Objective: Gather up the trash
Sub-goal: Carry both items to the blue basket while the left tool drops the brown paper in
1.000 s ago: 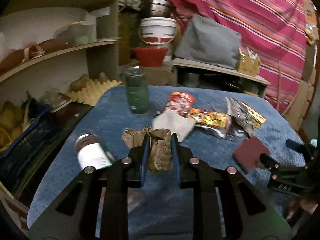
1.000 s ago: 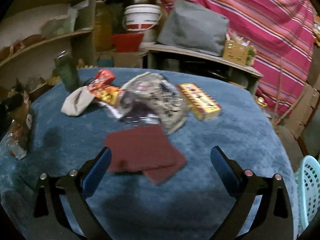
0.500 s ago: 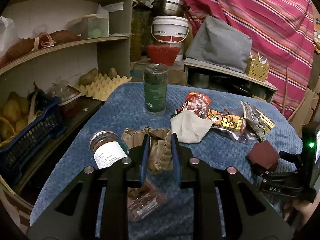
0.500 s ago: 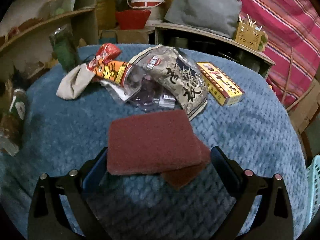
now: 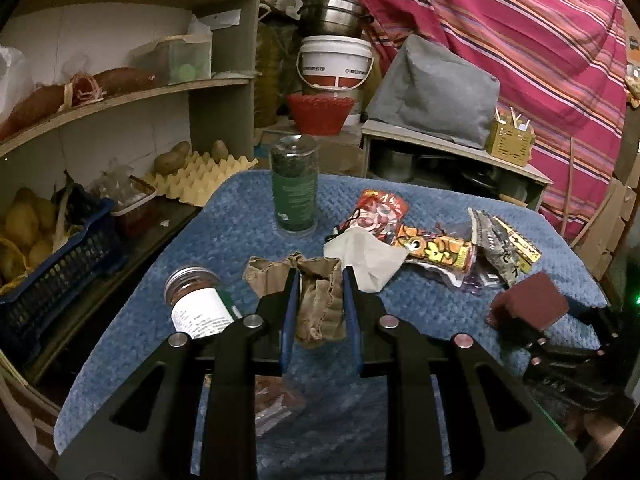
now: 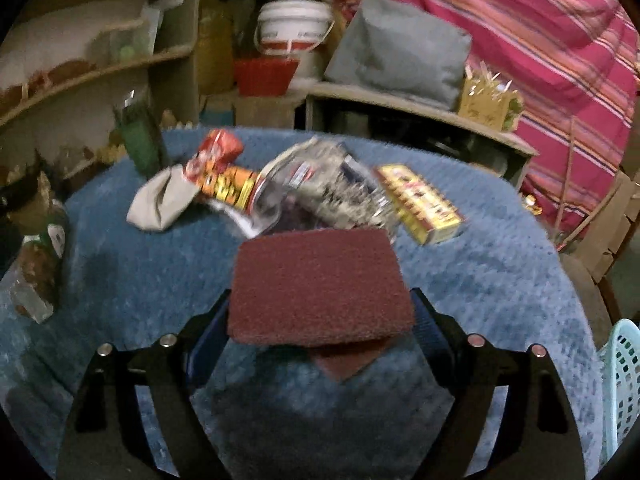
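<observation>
My left gripper (image 5: 318, 276) is shut on a crumpled brown paper bag (image 5: 320, 308), held just above the blue table cover (image 5: 240, 220). At the right, my right gripper (image 6: 320, 304) has its jaws closing on a maroon scouring pad (image 6: 320, 280). Both fingers touch the pad's side edges, and a second pad's corner (image 6: 344, 364) sticks out beneath. In the left wrist view the pad (image 5: 528, 304) sits tilted at the right gripper (image 5: 532, 332). A white cloth (image 5: 368, 256), orange snack wrappers (image 5: 432, 248), a silver-black bag (image 6: 332, 188) and a yellow box (image 6: 420, 204) lie mid-table.
A tall green jar (image 5: 295, 188) stands at the table's far side. A jar with a white label (image 5: 196, 304) lies at the left. Shelves, an egg tray (image 5: 200, 176) and a blue crate (image 5: 52, 256) line the left. A light blue basket (image 6: 624, 380) stands right of the table.
The right gripper came forward around the maroon pad and its jaws narrowed onto its edges; the pad now sits raised. The left gripper kept hold of the brown paper.
</observation>
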Demonstrator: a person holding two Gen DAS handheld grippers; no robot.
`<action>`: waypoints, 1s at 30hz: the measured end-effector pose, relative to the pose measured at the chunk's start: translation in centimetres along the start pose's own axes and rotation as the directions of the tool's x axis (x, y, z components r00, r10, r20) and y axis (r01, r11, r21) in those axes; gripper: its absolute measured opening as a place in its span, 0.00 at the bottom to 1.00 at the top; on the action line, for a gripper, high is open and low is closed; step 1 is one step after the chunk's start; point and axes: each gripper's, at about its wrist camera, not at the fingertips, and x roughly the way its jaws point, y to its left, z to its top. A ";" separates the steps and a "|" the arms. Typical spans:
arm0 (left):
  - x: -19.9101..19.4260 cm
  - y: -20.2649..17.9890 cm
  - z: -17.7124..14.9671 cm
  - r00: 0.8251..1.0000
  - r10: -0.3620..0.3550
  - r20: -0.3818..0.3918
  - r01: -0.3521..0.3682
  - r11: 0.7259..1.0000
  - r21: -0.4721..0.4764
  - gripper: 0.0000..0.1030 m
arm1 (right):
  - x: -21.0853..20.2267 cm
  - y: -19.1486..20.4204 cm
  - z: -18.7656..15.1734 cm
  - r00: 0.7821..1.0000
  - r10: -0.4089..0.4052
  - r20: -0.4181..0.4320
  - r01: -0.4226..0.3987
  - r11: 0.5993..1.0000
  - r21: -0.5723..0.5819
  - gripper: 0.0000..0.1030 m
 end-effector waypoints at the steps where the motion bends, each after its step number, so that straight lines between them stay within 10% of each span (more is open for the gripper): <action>1: -0.1 -0.3 0.1 1.000 -0.001 0.003 0.001 1.000 0.003 0.20 | -0.3 -0.3 0.1 1.000 -0.002 0.011 0.002 1.000 0.005 0.81; 30: -2.9 -19.6 -1.2 0.976 -0.216 -0.003 0.214 0.966 0.144 0.20 | -11.0 -20.4 -3.8 0.969 -0.222 0.106 0.194 0.954 0.227 0.81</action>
